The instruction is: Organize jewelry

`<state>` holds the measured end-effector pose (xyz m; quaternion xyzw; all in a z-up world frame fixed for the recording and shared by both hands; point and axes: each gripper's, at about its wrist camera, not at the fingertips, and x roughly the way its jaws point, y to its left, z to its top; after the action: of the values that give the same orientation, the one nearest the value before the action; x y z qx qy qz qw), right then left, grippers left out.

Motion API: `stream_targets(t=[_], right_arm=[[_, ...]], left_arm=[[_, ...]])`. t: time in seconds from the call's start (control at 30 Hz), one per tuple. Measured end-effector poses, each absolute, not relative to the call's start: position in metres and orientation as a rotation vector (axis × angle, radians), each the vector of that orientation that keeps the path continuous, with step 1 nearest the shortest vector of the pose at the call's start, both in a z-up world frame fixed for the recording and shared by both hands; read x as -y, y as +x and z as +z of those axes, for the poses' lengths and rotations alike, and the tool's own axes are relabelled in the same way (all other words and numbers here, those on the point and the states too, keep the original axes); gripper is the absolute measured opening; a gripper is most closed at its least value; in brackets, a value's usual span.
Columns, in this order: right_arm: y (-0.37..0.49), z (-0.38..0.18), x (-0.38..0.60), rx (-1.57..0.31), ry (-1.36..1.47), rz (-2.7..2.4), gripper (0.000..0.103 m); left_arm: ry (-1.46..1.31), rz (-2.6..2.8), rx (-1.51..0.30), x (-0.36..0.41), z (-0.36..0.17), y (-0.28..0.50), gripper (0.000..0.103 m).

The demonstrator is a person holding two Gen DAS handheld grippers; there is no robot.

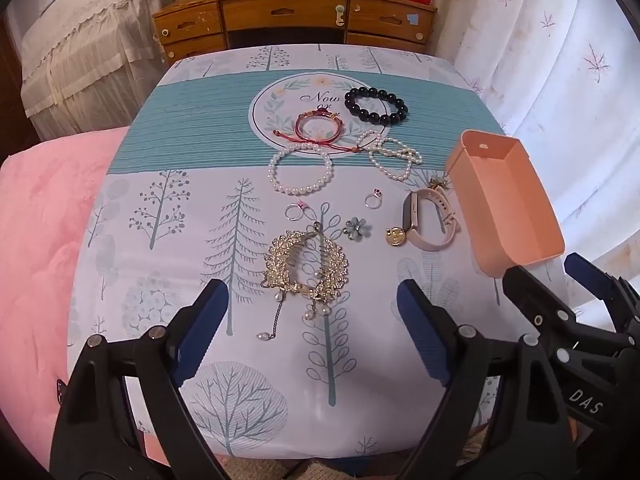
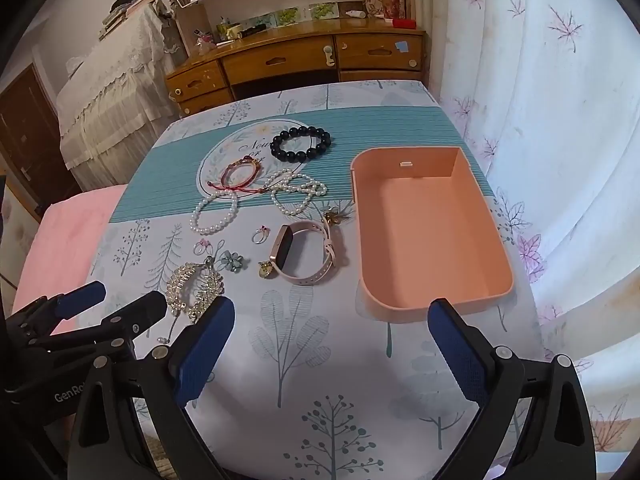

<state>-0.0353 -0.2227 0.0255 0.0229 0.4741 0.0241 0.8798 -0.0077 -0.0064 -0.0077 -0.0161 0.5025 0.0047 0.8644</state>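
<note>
Both the left gripper (image 1: 312,332) and right gripper (image 2: 332,344) hover with fingers wide apart and empty above the counter (image 2: 320,360), where jewelry, seemingly a gold hairpiece (image 1: 306,266) included, lies beside the empty pink box (image 2: 432,240).

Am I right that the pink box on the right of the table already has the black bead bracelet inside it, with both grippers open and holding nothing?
Not quite. The pink box is empty; the black bead bracelet lies on the tablecloth left of it, as the right wrist view shows. The left gripper and right gripper are indeed open, holding nothing.
</note>
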Motion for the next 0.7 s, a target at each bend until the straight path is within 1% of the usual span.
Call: stream_targets(t=[0.03,0.47,0.7], right_arm=[[-0.0347,0.025,0.2231,-1.007,0.058,0.053,0.099],[-0.0372,0.0212,0.2225,-1.011,0.065,0.06,0.099],[-0.0366,0.0213,0.225,-1.009,0.069,0.064,0.099]], left_arm=[[-0.035,0.009,-1.063,0.0074,-0.0079,0.0011,0.085],[-0.064,-0.002,-1.091,0.0017,-0.015,0.0035,0.084],[-0.074,-0.004,-1.079,0.0026,-0.0132,0.0023,0.084]])
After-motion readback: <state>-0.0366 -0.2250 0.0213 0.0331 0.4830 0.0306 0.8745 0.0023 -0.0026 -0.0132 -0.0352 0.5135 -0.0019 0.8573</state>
